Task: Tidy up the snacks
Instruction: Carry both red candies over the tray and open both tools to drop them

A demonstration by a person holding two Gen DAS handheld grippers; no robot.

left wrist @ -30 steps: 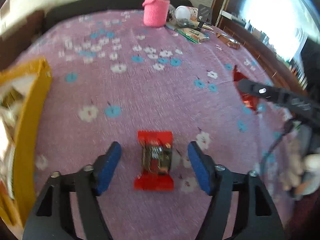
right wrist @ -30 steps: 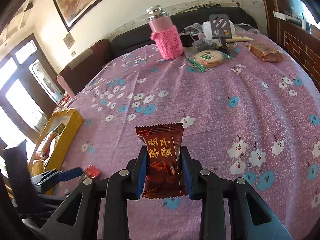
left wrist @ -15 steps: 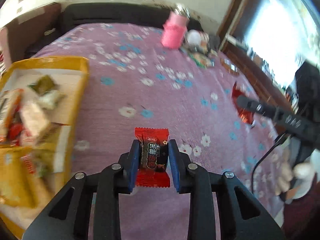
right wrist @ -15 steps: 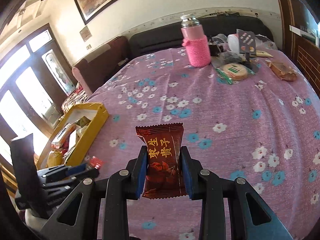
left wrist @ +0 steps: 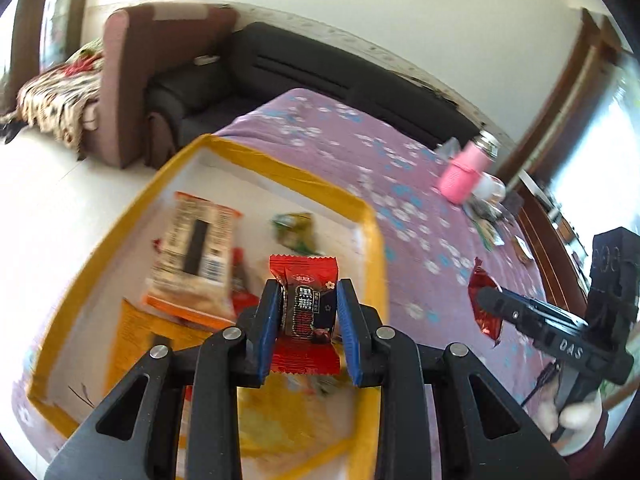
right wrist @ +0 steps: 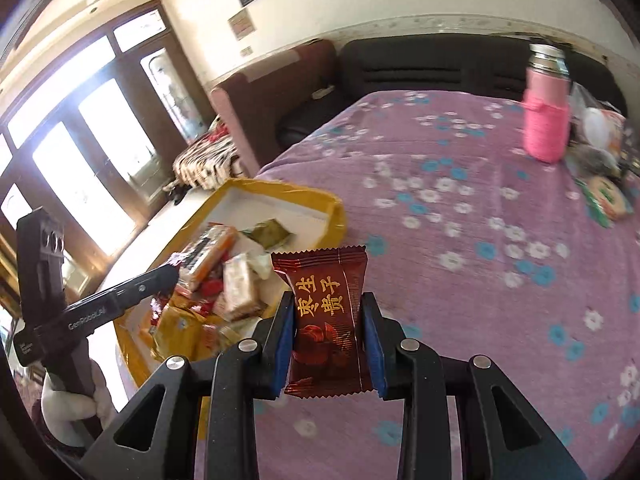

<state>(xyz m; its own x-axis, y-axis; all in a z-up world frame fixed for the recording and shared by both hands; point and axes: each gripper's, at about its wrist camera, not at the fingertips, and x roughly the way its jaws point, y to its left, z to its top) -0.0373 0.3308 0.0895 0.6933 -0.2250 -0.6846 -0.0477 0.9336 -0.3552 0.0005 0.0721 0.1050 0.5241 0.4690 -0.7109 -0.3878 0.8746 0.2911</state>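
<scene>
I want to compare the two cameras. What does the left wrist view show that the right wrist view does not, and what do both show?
Only the left wrist view shows the front of the bright red snack clamped in the left gripper.

Only the right wrist view shows the glass doors and the printed face of the dark red snack clamped in the right gripper.

Both show the yellow box of snacks, the pink bottle and the purple flowered cloth.
</scene>
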